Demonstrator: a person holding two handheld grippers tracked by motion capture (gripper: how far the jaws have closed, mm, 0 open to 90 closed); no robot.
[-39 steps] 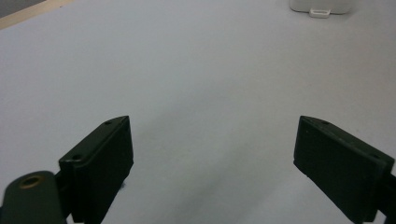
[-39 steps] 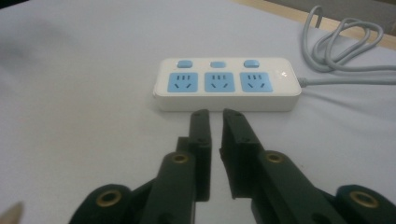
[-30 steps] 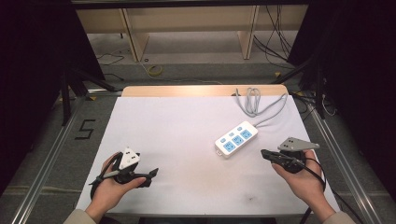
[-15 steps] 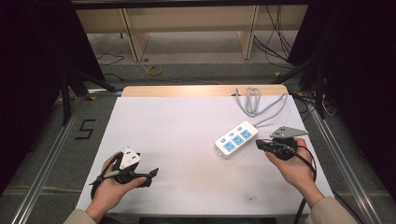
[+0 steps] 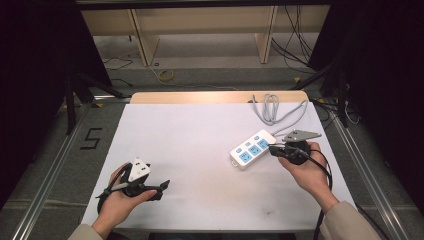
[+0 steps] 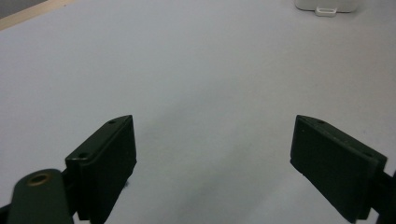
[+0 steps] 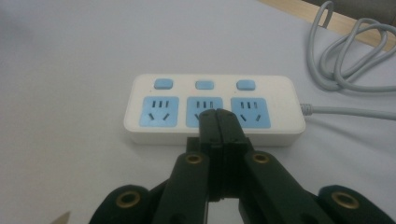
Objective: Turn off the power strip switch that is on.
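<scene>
Right gripper closed at the power strip, left gripper spread wide over bare desk.

The right hand (image 5: 307, 172) reaches in from the lower right with its forearm angled up and inward, holding the right gripper (image 5: 271, 148) so its tips point left at the near long side of the white power strip (image 5: 253, 148); in the right gripper view the jaws are pressed together with nothing between them, in front of the middle blue socket. The strip lies diagonally on the white desk (image 5: 200, 135), its grey cord (image 5: 272, 107) looped behind it. The left hand (image 5: 117, 200) rests near the desk's front left corner, the left gripper (image 5: 162, 187) pointing right, jaws far apart and empty.
</scene>
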